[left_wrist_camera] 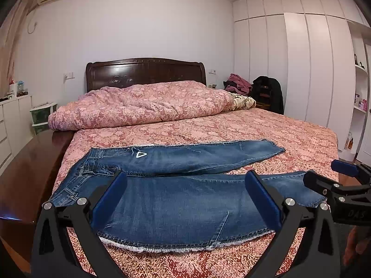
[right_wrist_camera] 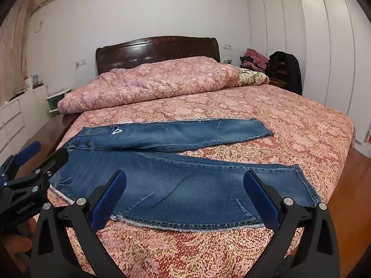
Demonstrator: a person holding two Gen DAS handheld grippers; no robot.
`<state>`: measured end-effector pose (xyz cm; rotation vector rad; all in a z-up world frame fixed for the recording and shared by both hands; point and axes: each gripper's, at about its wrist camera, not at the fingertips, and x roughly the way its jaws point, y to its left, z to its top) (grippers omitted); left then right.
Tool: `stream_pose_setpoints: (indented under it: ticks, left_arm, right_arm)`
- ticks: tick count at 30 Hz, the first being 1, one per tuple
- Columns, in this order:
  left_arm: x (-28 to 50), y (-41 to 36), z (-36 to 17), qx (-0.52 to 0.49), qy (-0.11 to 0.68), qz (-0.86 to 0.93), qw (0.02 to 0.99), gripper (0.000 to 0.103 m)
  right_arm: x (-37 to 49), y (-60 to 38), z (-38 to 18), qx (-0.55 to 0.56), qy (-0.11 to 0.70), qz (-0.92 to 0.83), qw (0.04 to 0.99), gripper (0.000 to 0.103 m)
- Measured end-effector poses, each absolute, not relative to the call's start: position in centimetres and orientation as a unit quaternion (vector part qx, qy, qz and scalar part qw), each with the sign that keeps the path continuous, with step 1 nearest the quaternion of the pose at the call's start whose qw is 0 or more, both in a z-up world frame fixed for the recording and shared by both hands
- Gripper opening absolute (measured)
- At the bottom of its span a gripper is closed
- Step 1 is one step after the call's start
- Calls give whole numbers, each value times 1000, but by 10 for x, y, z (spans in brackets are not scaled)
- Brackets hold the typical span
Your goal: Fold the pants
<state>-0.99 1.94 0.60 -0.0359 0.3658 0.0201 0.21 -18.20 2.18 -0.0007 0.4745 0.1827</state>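
Note:
Blue jeans (left_wrist_camera: 176, 203) lie flat on the pink patterned bedspread (left_wrist_camera: 289, 134), waist to the left and both legs running right. The far leg (left_wrist_camera: 197, 155) carries a small white triangle mark. A frayed white edge runs along the near leg (right_wrist_camera: 185, 192). My left gripper (left_wrist_camera: 185, 199) hovers open over the near leg's left part, nothing between its blue pads (left_wrist_camera: 111, 197). My right gripper (right_wrist_camera: 185, 197) is open over the same leg further right, toward the hem. Each shows in the other's view: right gripper (left_wrist_camera: 329, 173), left gripper (right_wrist_camera: 46, 154).
A bunched pink quilt (left_wrist_camera: 139, 104) lies at the head of the bed before a dark wooden headboard (left_wrist_camera: 146, 69). White wardrobes (left_wrist_camera: 301, 64) line the right wall and a chair with a dark jacket (left_wrist_camera: 269, 92) stands beside the bed. White drawers (left_wrist_camera: 14, 120) stand left, over wooden floor.

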Motion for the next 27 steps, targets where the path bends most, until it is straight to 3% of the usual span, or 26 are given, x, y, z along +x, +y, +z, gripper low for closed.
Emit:
stream_pose_setpoints:
  ticks: [15,27]
  left_arm:
    - [-11,22,3,-19,170,10,985,101]
    - [25,59,-1,18,207,1,978,101]
  right_arm:
    - [6,-183,21,5,242,93,966,100]
    - [24,-190,-4,34,285,106,952,100]
